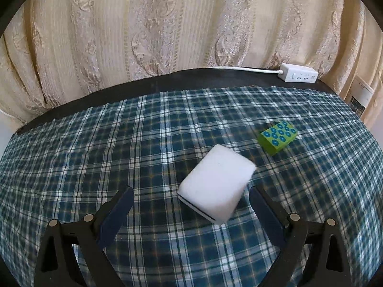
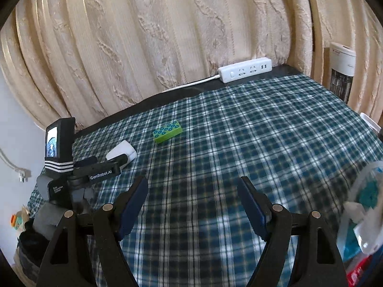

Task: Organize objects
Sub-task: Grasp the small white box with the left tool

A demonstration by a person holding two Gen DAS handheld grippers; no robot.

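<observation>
Left wrist view: the left tool stands open over the plaid cloth of the table, its two blue pads wide apart and touching nothing; the white sponge block lies flat on the cloth, skewed, with its near end between the pad tips and closer to the right pad. Should the tool close from this offset, the right pad would likely meet the block first and push or turn it rather than seize it, and a soft block may squash and slip. The green spotted block lies beyond it to the right, apart from it; a power strip sits at the far table edge against the curtain. The sponge's outline is smeared by blur, and its underside is hidden. Right wrist view: the right tool is likewise open and empty, over bare cloth, well apart from the green spotted block. The left tool's body covers most of the sponge block, so contact there cannot be judged. A crinkled plastic bag at the right edge is cut off and blurred, its contents unclear; a sideways sweep could snag it.
</observation>
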